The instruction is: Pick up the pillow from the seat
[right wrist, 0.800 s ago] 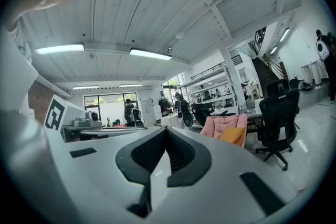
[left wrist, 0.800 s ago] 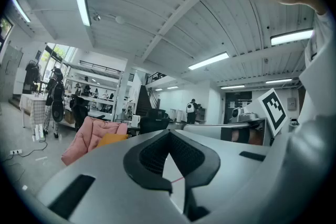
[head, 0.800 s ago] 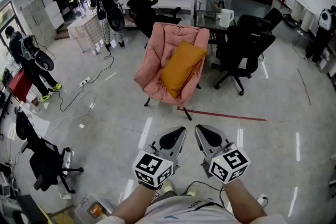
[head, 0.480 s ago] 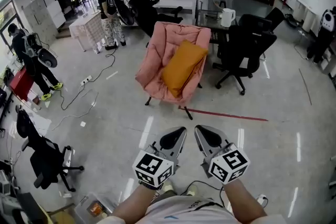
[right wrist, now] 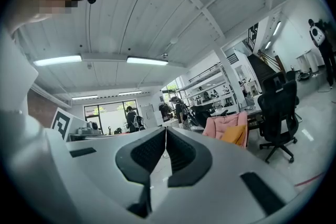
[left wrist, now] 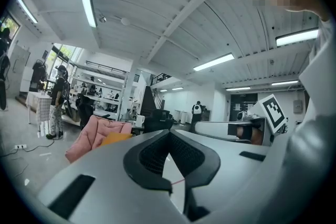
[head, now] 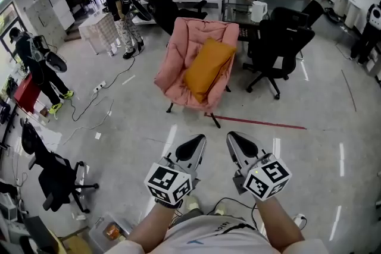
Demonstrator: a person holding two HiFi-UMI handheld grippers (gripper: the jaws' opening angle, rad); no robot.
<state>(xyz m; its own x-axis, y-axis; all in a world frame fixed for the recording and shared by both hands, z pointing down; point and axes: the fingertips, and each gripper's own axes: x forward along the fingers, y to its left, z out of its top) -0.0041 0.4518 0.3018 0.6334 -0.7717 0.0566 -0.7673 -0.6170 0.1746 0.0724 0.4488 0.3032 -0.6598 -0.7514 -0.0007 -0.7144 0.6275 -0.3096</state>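
Watching from the side here. Far left, a person with a backpack [head: 37, 65] is busy with their own thing, well clear of the walking line. The left gripper [head: 197, 139] is held low in front of the operator, jaws pressed together with nothing in them.

Ahead, well apart from both tools, is the pink chair [head: 177, 53]. The orange pillow [head: 207, 68] leans tilted against its back, with the lower end down on the seat. The right gripper [head: 233, 136] matches the left: jaws together, empty. A black office chair [head: 275, 44] sits just beside the pink one on the right.

So I'd call this the approach (nothing's grabbed yet). To do it well:
- Walk straight in over the red floor line [head: 256, 122].
- Keep off that black chair's legs.
- Spread the jaws before reaching.
- Go for the pillow's near lower corner or its side edges, and bite deep, since soft stuffing probably slips out of a shallow pinch.
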